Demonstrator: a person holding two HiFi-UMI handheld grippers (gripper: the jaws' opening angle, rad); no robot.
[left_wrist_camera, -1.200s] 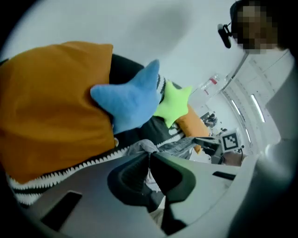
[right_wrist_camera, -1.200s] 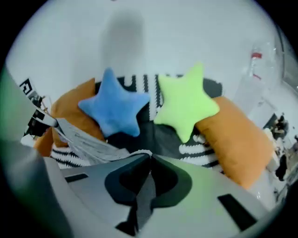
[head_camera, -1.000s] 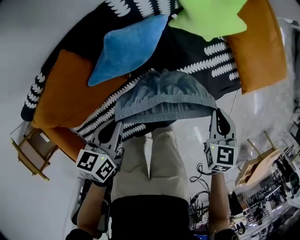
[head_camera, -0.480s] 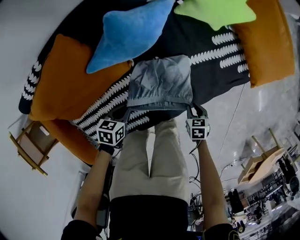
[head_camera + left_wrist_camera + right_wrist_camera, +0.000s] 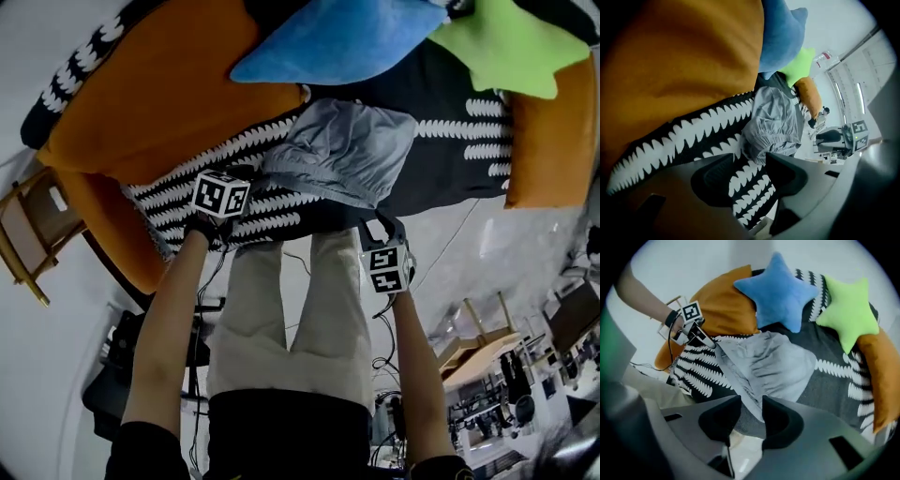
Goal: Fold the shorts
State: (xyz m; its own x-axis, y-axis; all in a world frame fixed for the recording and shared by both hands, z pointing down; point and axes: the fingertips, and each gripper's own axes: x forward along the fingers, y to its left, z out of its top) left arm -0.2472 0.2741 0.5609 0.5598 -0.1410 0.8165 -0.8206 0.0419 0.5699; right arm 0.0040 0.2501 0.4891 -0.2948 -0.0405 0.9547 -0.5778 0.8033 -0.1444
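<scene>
A: Shorts: position, and what can't be read?

B: The grey shorts point(image 5: 342, 150) lie bunched on the black-and-white patterned cover point(image 5: 459, 141), with the waistband point(image 5: 736, 376) along the near side, towards the person. How the legs lie under the top layer cannot be told.

A: Grippers?

B: Left gripper point(image 5: 751, 159): jaws well apart, they have just been opening. The near left corner of the waistband sits at their tips and the pads are clear of the cloth, so nothing is held. Right gripper point(image 5: 750, 404): only a narrow gap between the jaws, which have also just been opening. The near right corner runs into the gap, not visibly squeezed. In the head view both pairs of jaws are dark against the dark cover and hard to make out.

A: Cut off?

B: The blue star pillow point(image 5: 337, 37) and the green star pillow point(image 5: 511, 47), both on the far side, are cut off by the top edge of the head view. The right orange cushion point(image 5: 548, 141) is cut off by its right edge. The left orange cushion point(image 5: 159, 84) is blurred in the left gripper view.

A: Versus a second ago?

B: Then the shorts hung in the air, stretched by the waistband between the two closed grippers. Now they are down on the cover and narrower.
</scene>
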